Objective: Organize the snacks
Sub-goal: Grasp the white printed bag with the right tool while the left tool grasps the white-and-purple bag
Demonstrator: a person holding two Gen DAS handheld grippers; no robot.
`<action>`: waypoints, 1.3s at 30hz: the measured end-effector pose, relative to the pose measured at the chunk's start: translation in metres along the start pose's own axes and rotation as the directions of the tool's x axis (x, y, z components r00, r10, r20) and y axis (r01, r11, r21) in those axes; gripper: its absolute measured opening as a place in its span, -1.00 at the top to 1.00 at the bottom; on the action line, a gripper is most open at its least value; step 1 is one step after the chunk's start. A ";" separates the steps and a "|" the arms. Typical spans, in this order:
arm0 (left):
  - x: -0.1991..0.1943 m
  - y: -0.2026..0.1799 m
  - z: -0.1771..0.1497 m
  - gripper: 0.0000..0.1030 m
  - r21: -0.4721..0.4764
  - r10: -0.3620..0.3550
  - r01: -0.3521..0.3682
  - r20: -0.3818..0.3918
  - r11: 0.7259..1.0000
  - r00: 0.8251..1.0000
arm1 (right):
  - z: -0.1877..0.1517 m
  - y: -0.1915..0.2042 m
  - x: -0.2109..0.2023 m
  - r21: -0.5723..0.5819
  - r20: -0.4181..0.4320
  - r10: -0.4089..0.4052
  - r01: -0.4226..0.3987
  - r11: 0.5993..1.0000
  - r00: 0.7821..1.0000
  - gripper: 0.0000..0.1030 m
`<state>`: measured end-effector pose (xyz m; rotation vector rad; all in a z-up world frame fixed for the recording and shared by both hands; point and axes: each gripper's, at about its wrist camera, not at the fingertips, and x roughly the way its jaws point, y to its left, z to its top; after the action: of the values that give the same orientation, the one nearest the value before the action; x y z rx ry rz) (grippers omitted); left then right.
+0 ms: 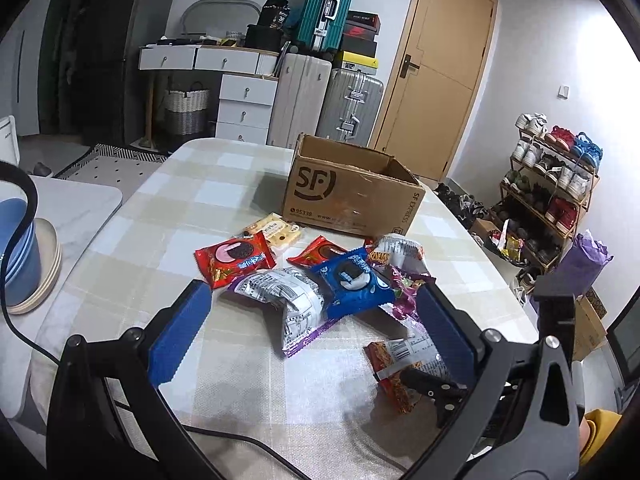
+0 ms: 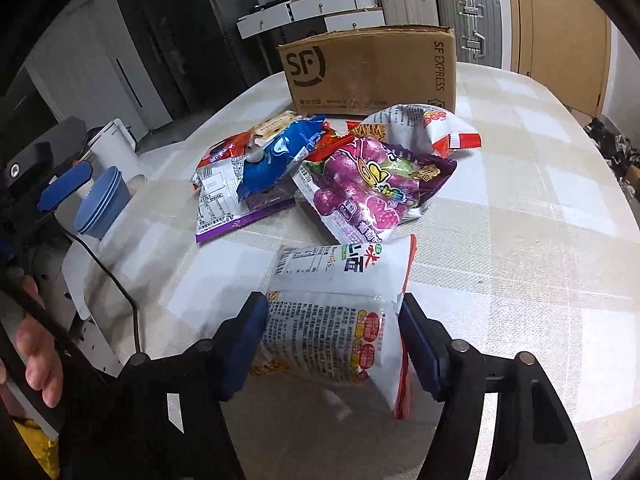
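A pile of snack packets lies on the checked table point(image 1: 224, 196) before an open SF cardboard box point(image 1: 352, 196). It holds a blue Oreo pack point(image 1: 354, 280), a red Oreo pack point(image 1: 234, 260), a silver-purple packet point(image 1: 288, 304) and a purple grape candy bag point(image 2: 372, 184). My left gripper point(image 1: 312, 324) is open and empty, just short of the pile. My right gripper point(image 2: 332, 340) is shut on a white and red noodle snack bag point(image 2: 340, 308), which also shows in the left wrist view point(image 1: 404, 356). The box also stands behind the pile in the right wrist view point(image 2: 368, 72).
Stacked blue bowls point(image 1: 18, 256) and a black cable point(image 2: 108, 276) sit at the table's left. Suitcases point(image 1: 324, 100), white drawers and a door stand behind the table. A shoe rack point(image 1: 552, 184) stands on the right.
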<state>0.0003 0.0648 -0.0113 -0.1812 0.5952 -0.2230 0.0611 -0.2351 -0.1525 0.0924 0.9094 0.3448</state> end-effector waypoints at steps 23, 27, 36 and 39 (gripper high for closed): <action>0.060 0.049 0.008 -0.98 -0.170 0.049 -0.079 -0.176 0.982 0.983 | 0.001 0.000 -0.018 0.034 0.032 0.075 -0.077 0.997 0.997 -0.09; 0.090 0.049 0.016 -0.98 -0.203 0.074 -0.128 -0.253 0.971 0.965 | 0.001 0.007 -0.022 0.014 0.041 0.088 -0.089 0.996 0.995 -0.09; 0.155 0.022 0.017 -0.98 -0.172 0.161 -0.260 -0.445 0.950 0.881 | 0.002 0.008 -0.024 0.021 0.042 0.121 -0.122 0.992 0.992 -0.09; 0.170 0.018 0.015 -0.98 -0.160 0.181 -0.287 -0.476 0.944 0.860 | 0.003 0.006 -0.026 0.034 0.047 0.132 -0.134 0.990 0.990 -0.09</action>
<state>0.1483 0.0394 -0.0941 -0.2768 1.1089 0.0486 0.0473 -0.2376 -0.1301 0.1948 0.8676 0.4481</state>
